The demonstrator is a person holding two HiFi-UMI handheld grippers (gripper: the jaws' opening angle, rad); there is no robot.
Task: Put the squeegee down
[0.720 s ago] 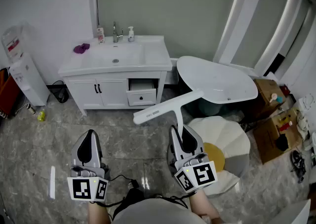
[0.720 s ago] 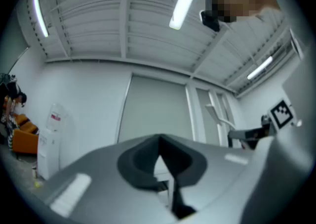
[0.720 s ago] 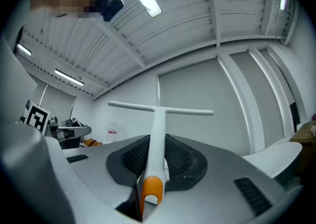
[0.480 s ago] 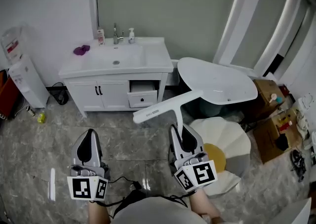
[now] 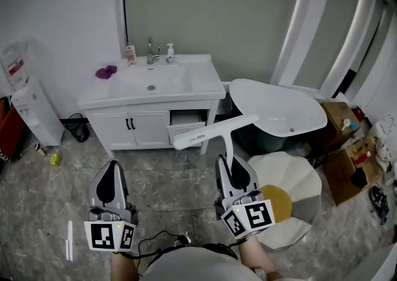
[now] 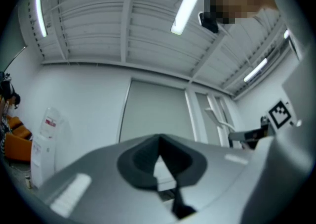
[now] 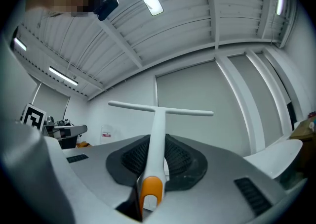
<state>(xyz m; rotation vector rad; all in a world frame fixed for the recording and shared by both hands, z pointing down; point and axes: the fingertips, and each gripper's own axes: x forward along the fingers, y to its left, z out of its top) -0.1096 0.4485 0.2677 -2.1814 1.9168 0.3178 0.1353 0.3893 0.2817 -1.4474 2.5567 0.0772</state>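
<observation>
Squeegee point(image 5: 214, 131) handle clamped in right gripper point(image 5: 231, 172), blade ahead of it; left gripper point(image 5: 111, 182) jaws together, empty.

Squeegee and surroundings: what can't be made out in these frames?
Squeegee handle end: head view, hidden between the right gripper fingers.
Soap bottle label: head view, too small.
Drawer contents: head view, partly behind the squeegee blade.
Red object: head view, cut off by the left edge.

Sink cabinet point(image 5: 155, 97): white, against the wall, one drawer point(image 5: 186, 129) pulled open
On its top: tap point(image 5: 149, 50), pump bottle point(image 5: 170, 52), purple cloth point(image 5: 105, 72)
Left of it: water dispenser point(image 5: 28, 100)
Right side: tilted white tub point(image 5: 279, 109), cardboard boxes point(image 5: 344, 162)
</observation>
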